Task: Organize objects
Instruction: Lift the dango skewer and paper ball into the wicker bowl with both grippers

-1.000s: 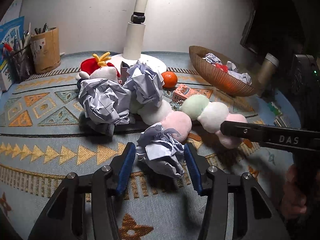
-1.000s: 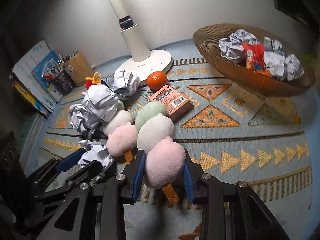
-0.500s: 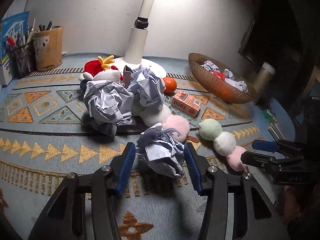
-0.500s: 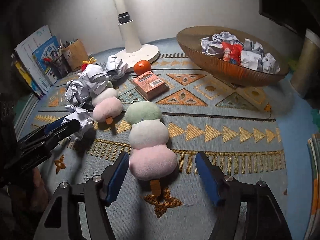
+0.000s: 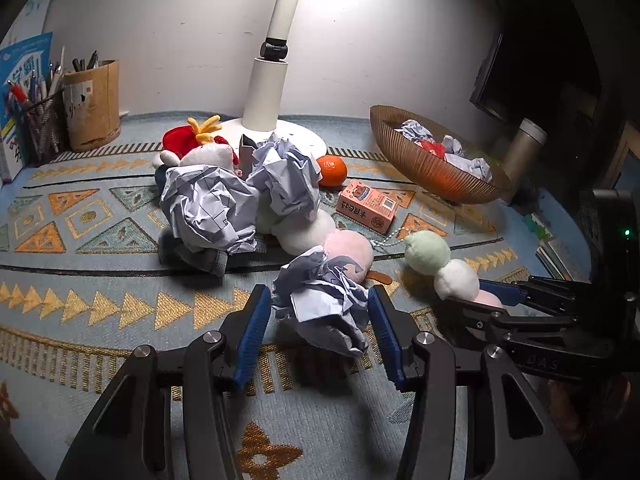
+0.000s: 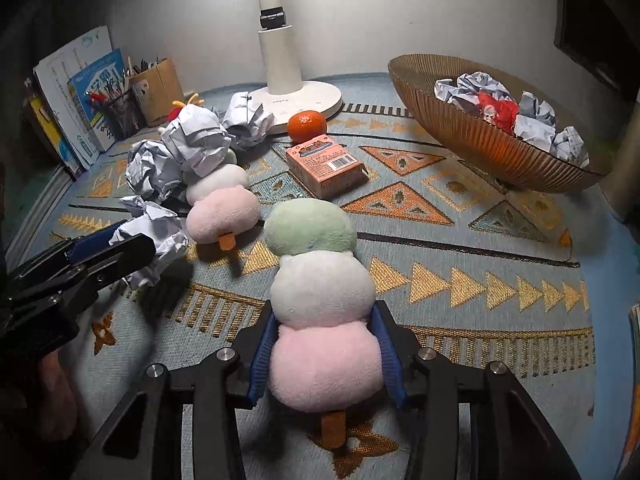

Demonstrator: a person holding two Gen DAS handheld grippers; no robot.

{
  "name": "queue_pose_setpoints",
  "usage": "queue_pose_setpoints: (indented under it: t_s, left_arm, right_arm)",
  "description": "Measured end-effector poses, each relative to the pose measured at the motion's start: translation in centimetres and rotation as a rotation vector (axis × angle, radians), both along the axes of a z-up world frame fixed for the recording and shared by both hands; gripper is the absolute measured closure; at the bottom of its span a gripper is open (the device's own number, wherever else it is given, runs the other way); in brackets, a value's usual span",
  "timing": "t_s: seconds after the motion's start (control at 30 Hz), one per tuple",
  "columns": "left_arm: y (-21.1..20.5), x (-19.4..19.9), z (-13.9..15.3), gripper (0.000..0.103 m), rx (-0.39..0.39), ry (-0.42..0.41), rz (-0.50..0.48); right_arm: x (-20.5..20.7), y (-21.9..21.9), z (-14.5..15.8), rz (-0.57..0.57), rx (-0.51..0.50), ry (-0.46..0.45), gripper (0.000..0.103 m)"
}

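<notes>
My left gripper (image 5: 318, 336) is shut on a crumpled paper ball (image 5: 326, 306), held just above the rug; it also shows in the right wrist view (image 6: 154, 236). My right gripper (image 6: 326, 354) is shut on the pink end of a plush dango skewer (image 6: 320, 288) with green, white and pink balls, lying on the rug; it shows in the left wrist view too (image 5: 444, 262). A second dango plush (image 6: 222, 200) lies to the left under more paper balls (image 6: 198, 142). A brown woven bowl (image 6: 472, 144) at the right back holds several paper balls.
A white lamp base (image 6: 304, 96), an orange (image 6: 306, 126) and a pink carton (image 6: 324, 164) sit mid-rug. A red-and-white plush (image 5: 196, 148) lies behind the paper. Pen holders (image 5: 90, 104) and books (image 6: 80, 92) stand at the left back. A metal cylinder (image 5: 522, 148) stands beside the bowl.
My right gripper pulled the dango plush away from the pile, opened over it half a second ago, and has now closed on its pink end. The left gripper keeps holding the paper ball.
</notes>
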State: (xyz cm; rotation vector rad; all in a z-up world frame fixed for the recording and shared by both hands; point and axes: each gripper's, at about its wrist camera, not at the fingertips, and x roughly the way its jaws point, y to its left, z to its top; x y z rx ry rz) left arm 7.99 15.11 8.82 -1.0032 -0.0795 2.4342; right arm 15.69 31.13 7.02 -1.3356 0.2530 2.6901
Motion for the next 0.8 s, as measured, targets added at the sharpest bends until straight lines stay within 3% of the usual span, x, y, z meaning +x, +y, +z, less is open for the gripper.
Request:
queue_pose_setpoints:
  t_s: [0.1, 0.23, 0.4, 0.5, 0.6, 0.67, 0.7, 0.8]
  left_arm:
    - [0.4, 0.6, 1.2, 0.055, 0.011, 0.023, -0.022]
    - [3.0, 0.6, 6.5, 0.055, 0.025, 0.099, -0.101]
    - [9.4, -3.8, 12.4, 0.055, 0.060, 0.161, -0.200]
    - [13.2, -8.2, 13.1, 0.055, 0.068, 0.125, -0.185]
    - [16.6, -11.1, 12.4, 0.054, 0.064, 0.131, -0.188]
    - [17.8, -13.1, 11.3, 0.033, 0.162, 0.081, -0.249]
    - [18.1, -14.1, 10.6, 0.011, 0.205, 0.045, -0.266]
    - [16.9, -15.9, 9.2, 0.009, 0.301, -0.039, -0.263]
  right_arm:
    - [1.7, 0.8, 2.3, -0.031, -0.029, 0.056, 0.058]
    - [4.0, 3.4, 7.9, -0.103, -0.012, 0.186, 0.058]
    - [4.6, 9.0, 14.6, -0.311, 0.054, 0.357, 0.058]
    - [3.1, 13.3, 15.6, -0.404, -0.010, 0.389, 0.058]
    - [0.9, 16.7, 14.3, -0.418, -0.089, 0.378, 0.056]
    - [-0.7, 18.5, 13.0, -0.420, -0.114, 0.363, 0.050]
    - [-1.6, 19.2, 12.3, -0.413, -0.118, 0.342, 0.047]
    - [-2.9, 20.3, 10.5, -0.400, -0.123, 0.272, 0.047]
